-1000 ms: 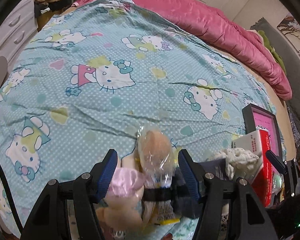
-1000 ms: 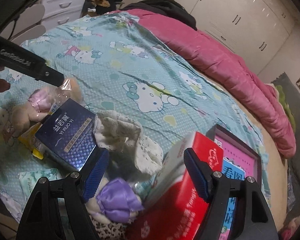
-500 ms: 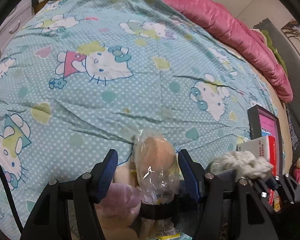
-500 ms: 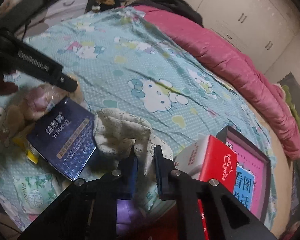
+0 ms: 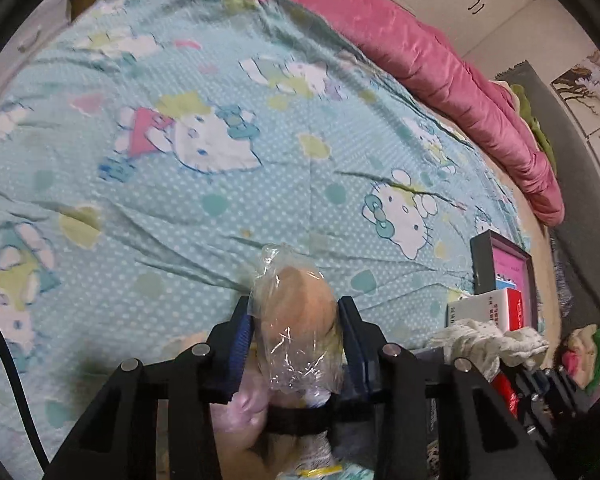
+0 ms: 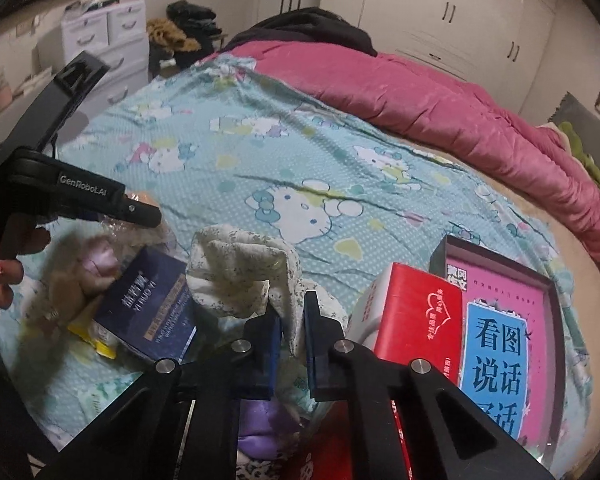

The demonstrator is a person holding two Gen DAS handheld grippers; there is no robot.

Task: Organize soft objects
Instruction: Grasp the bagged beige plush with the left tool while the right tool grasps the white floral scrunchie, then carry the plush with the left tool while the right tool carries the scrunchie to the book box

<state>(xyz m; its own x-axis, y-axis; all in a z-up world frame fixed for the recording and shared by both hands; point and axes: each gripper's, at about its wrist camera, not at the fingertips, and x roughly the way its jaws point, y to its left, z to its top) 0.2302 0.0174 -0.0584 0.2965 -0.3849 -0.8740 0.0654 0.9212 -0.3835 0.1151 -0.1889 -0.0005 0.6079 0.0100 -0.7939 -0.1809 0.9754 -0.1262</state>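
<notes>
R gripper [image 6: 291, 330]: fingers pinched on white cloth [image 6: 240, 272], cloth bunched up betw. them, above bed.
L gripper [image 5: 296, 344]: fingers just closed in, pads pressing both sides of bagged plush [image 5: 296, 320], low over sheet.
Near pile: blue box [image 6: 148, 312] left of cloth; red box [image 6: 420, 316] right; pink book [image 6: 500, 320] beyond.
Bed: sheet [image 5: 220, 180] w/ cartoon cats.
Far: pink quilt [image 6: 440, 104] along edge.

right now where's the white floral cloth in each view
Left wrist: the white floral cloth sits low at the right edge, beside the red box.
Right wrist: it is at centre, pinched between the right gripper pads.
Shared landmark: the red box, just right of the cloth in both views.
</notes>
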